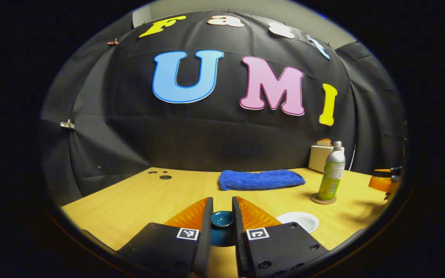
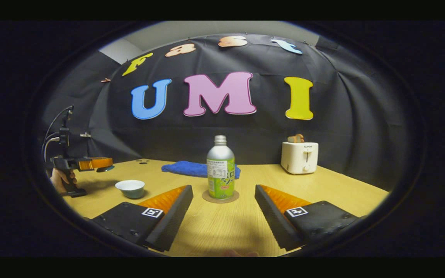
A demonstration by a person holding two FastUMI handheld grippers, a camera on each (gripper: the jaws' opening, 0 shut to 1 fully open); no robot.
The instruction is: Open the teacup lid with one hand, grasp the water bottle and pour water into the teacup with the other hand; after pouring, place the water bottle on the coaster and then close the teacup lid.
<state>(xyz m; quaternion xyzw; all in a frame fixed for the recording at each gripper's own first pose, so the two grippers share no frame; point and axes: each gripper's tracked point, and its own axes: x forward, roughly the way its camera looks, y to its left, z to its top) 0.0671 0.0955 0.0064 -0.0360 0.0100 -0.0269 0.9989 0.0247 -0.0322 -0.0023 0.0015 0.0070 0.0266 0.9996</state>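
Black cloth hangs behind a pale wooden surface (image 2: 222, 227) that carries everything. In the left gripper view, the left tool (image 1: 222, 220) has its fingers drawn close together on the dark teal teacup lid (image 1: 222, 218), which sits between them, lifted clear of the cup; whether both fingers truly press it I cannot tell for certain, though they flank it closely on each side. Just to the right of that tool in the same view is the white teacup (image 1: 299, 221), uncovered. In the right gripper view the cup (image 2: 130, 188) stands on the surface near the left, and the left tool (image 2: 98, 165) hovers above and to the left of it, held by a hand (image 2: 61, 179), with the dark lid edge peeking under its fingers. The right tool (image 2: 224, 204) has its fingers spread wide apart, holding nothing, with the water bottle (image 2: 220, 170) standing upright beyond the gap between them. That bottle, silver with a green label and a cap on, rests on a round coaster (image 2: 220, 197). Behind it lies a folded blue cloth (image 2: 191, 168), and farther right a white toaster (image 2: 299, 157) with bread showing in its slot stands near the cloth wall.
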